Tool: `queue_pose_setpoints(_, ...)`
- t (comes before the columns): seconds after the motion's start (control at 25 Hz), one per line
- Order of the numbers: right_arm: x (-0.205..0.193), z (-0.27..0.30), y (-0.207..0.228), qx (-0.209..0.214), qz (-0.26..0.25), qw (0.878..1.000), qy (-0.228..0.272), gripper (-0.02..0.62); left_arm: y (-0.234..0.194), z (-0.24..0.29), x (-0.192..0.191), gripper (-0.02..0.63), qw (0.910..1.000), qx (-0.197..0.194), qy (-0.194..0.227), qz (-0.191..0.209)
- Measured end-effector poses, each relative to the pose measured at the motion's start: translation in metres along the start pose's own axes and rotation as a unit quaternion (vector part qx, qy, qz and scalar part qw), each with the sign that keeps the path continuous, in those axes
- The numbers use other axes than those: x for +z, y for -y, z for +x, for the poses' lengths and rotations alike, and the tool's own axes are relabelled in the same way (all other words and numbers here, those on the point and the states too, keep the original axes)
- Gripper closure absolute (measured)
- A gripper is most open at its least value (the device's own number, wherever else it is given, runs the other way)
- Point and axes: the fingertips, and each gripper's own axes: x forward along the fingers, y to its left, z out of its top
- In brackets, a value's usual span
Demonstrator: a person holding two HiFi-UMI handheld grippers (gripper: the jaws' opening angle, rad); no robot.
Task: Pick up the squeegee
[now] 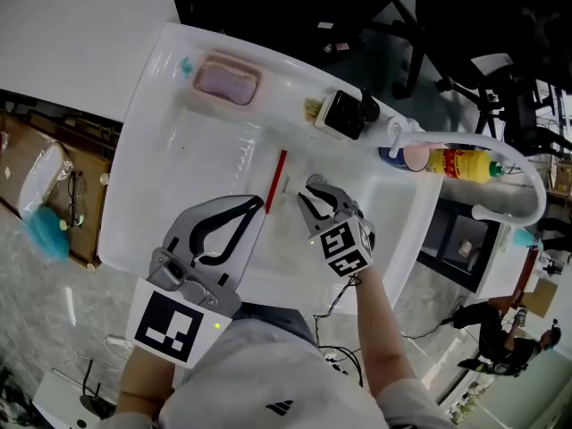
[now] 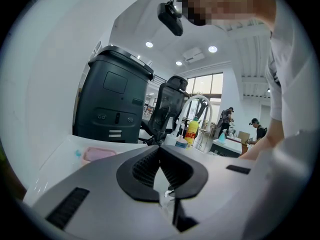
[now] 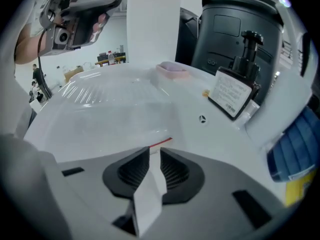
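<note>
A white sink (image 1: 134, 164) is seen from above, filling most of the head view. A curved white tap (image 1: 506, 147) is mounted at its right end. A yellow bottle (image 1: 461, 164) is seen under the tap's arc. A black pump bottle (image 1: 345, 113) is set on the far rim, and a pink soap dish (image 1: 227, 80) lies to its left.

The left gripper (image 1: 256, 206) is held over the near rim, roughly level. Its jaws are pressed together at the tips, and nothing is pinched between them (image 2: 160, 146).

The right gripper (image 1: 305, 191) is pointed steeply down into the sink. Its jaws are spread a little, and nothing is gripped by the pads (image 3: 154, 152).

The squeegee (image 1: 278, 175) lies flat on the white surface between the two grippers. Only its thin red edge is clearly made out. In the right gripper view that edge (image 3: 161, 143) is seen just beyond the jaw tips, in line with the gap. Contact cannot be told.
</note>
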Motion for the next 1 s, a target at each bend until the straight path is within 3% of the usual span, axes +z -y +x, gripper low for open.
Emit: queue_pose_setpoints(1.0, -0.05, 0.042, -0.002, 0.048, -0.075, 0.993, -0.08, 0.499, -0.01, 0.007, -0.031, 0.594, 0.9995, 0.011, -0.031, 0.001)
